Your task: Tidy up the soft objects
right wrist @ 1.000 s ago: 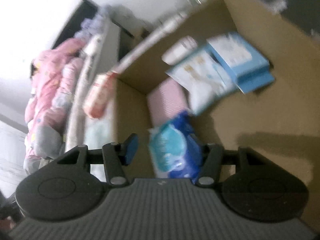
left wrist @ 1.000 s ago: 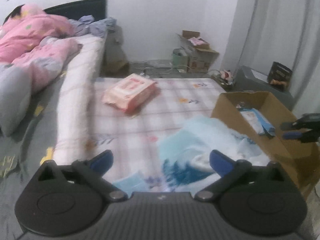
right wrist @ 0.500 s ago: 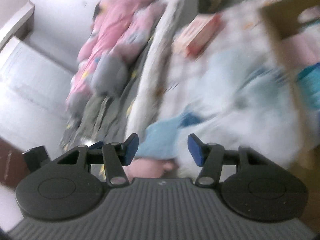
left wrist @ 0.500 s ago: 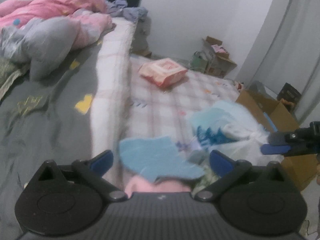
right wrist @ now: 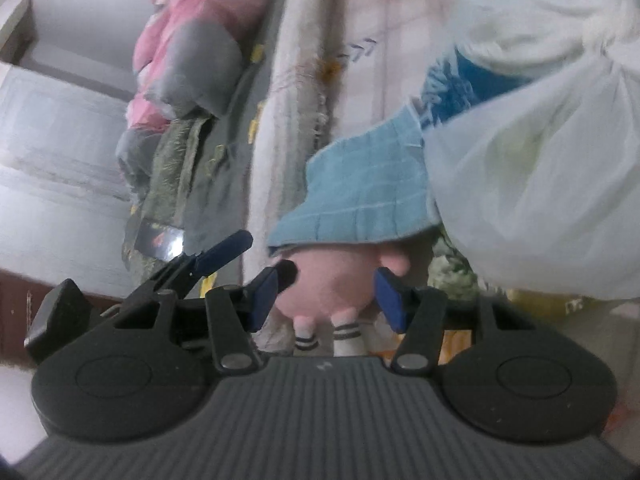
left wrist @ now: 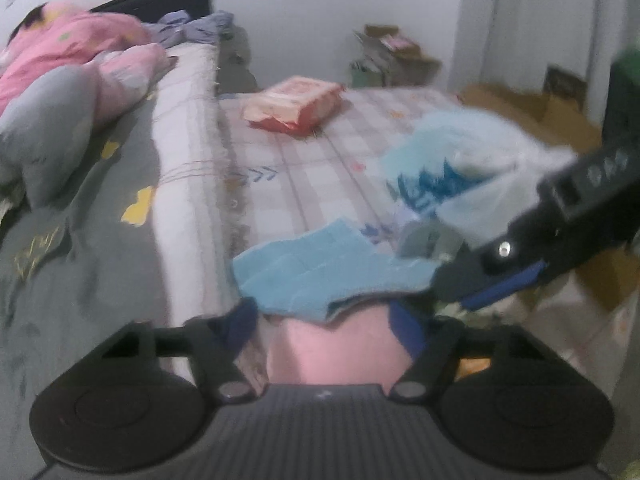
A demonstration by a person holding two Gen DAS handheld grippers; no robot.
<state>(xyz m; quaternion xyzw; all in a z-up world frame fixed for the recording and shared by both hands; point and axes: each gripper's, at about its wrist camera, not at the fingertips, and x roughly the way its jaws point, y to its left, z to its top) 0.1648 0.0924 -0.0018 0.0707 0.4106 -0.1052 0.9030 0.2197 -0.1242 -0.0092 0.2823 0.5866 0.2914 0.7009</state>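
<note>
Over at nine o'clock the grey bedding (left wrist: pixel 80 208) and the pink quilt (left wrist: pixel 68 52) lie bunched, no part of this play. Centre stage, at six o'clock in the left wrist view, sits the pink plush toy (left wrist: pixel 340 344), half covered by a blue towel (left wrist: pixel 320 272). The left gripper (left wrist: pixel 324 326) has dropped in from a wide-open approach half a second back, and its jaws have just been closing, with the toy's body now between them. They stand at middling width; the blue pads look to be at the toy's flanks, but blur keeps me from calling a firm squeeze.

Swinging toward three o'clock, the right gripper (right wrist: pixel 326 294) has left the cardboard box (left wrist: pixel 528 108), where a second ago it carried a blue packet, and now comes in empty and half open, straddling the same toy (right wrist: pixel 332 276) from the other side. At one o'clock, the white plastic bag (left wrist: pixel 472 152).

My read: one item delivered, the plush next, and two grippers crowding one toy risk a tangle with that towel.
</note>
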